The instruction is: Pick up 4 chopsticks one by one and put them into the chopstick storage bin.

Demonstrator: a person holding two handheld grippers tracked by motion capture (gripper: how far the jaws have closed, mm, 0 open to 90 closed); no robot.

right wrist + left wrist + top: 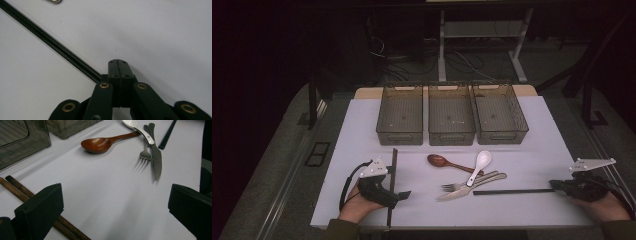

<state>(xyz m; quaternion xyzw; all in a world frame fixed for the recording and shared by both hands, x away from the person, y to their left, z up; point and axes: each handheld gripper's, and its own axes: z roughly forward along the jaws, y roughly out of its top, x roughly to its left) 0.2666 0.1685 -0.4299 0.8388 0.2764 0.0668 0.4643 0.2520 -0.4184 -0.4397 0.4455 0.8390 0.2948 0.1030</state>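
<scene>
Wooden chopsticks (392,165) lie in the high view toward the table's near left corner, their long axis running from the near edge toward the far edge. My left claw (397,186) sits right at them and points across them, toward the middle of the table. Black chopsticks (512,191) lie crosswise, parallel to the near edge, with their right end meeting the tip of my right claw (554,186) near the right edge. So each pair has its own nearer hand.

Along the left claw (115,195), the jaws stand spread wide over bare table. The wooden chopsticks (17,188) pass slantwise under the left jaw, not between the two. I judge the claw must shift sideways onto them and then close across their length.

Along the right claw (118,62), the jaws are pressed together with nothing between them. The black chopsticks (50,42) run just beside the closed tip, off to its left, lengthwise away from me.
</scene>
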